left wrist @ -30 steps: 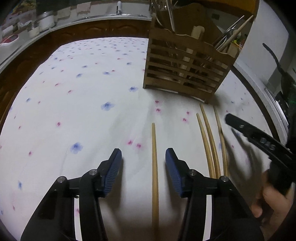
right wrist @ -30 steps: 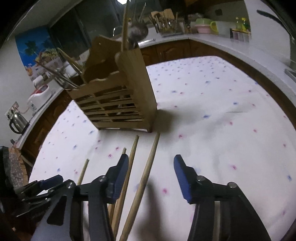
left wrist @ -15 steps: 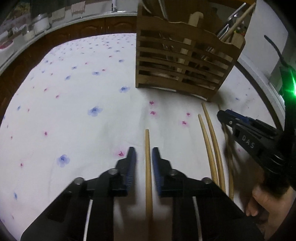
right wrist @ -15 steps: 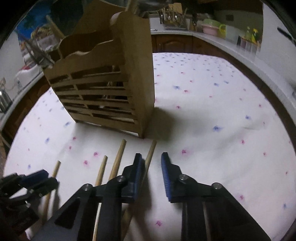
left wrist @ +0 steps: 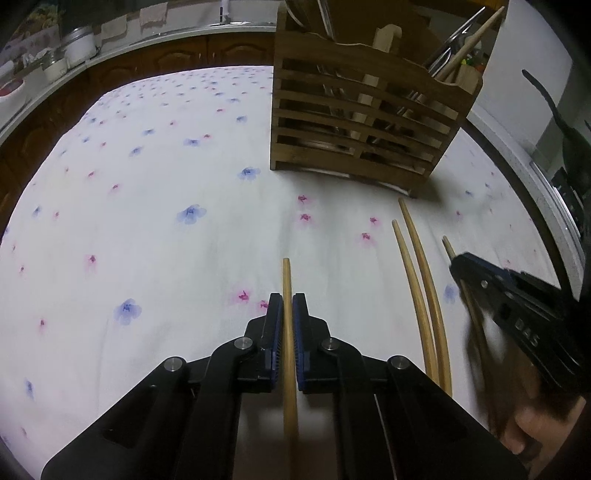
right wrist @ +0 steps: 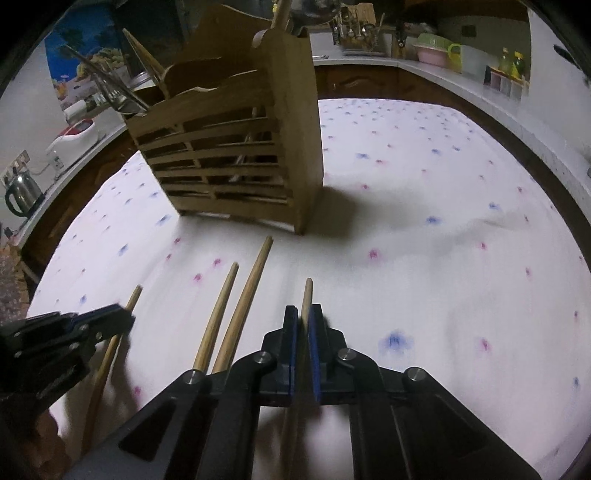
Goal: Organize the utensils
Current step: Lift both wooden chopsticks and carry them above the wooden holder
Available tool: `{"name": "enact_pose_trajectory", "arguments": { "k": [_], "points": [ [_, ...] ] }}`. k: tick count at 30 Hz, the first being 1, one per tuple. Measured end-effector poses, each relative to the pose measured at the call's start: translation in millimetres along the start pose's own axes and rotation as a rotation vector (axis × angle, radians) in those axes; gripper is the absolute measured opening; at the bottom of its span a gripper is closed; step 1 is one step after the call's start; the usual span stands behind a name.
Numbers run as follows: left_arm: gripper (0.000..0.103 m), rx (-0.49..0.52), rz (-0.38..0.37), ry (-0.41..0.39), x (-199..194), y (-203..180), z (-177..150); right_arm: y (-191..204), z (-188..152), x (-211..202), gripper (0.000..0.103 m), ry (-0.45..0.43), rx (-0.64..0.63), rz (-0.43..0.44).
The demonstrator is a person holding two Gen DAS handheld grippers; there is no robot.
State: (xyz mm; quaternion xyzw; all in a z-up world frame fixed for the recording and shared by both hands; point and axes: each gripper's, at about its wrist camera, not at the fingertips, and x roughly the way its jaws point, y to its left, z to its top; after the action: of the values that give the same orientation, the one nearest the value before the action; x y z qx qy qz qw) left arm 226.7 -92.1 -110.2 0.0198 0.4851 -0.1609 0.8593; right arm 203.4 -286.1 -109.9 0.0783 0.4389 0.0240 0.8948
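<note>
Several wooden chopsticks lie on a floral cloth in front of a slatted wooden utensil holder (left wrist: 362, 122), which also shows in the right wrist view (right wrist: 236, 155). My left gripper (left wrist: 287, 301) is shut on one chopstick (left wrist: 286, 277). My right gripper (right wrist: 303, 314) is shut on another chopstick (right wrist: 306, 291). Two loose chopsticks (left wrist: 417, 266) lie side by side between the grippers, also in the right wrist view (right wrist: 236, 302). Each gripper shows in the other's view, the right one (left wrist: 517, 314) and the left one (right wrist: 66, 332).
The holder has several utensils standing in it. A wooden-fronted counter rings the table, with pots (left wrist: 77, 48) on the left, a kettle (right wrist: 22, 192) and a dish rack (right wrist: 354, 33) behind. The white floral cloth (left wrist: 147, 184) covers the table.
Both grippers have closed from wide open onto a chopstick each, and both have moved forward toward the holder.
</note>
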Motion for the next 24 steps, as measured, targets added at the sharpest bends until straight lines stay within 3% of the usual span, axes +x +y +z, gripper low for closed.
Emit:
{"name": "enact_pose_trajectory", "arguments": {
  "k": [9, 24],
  "points": [
    [0.005, -0.084, -0.129, -0.074, -47.9, 16.1, -5.2, -7.0, 0.8, -51.4, 0.005, -0.092, 0.041, 0.071],
    [0.005, -0.107, -0.264, -0.253, -145.0, 16.0, -3.9, -9.5, -0.5, -137.5, 0.005, -0.257, 0.073, 0.160]
  ]
}}
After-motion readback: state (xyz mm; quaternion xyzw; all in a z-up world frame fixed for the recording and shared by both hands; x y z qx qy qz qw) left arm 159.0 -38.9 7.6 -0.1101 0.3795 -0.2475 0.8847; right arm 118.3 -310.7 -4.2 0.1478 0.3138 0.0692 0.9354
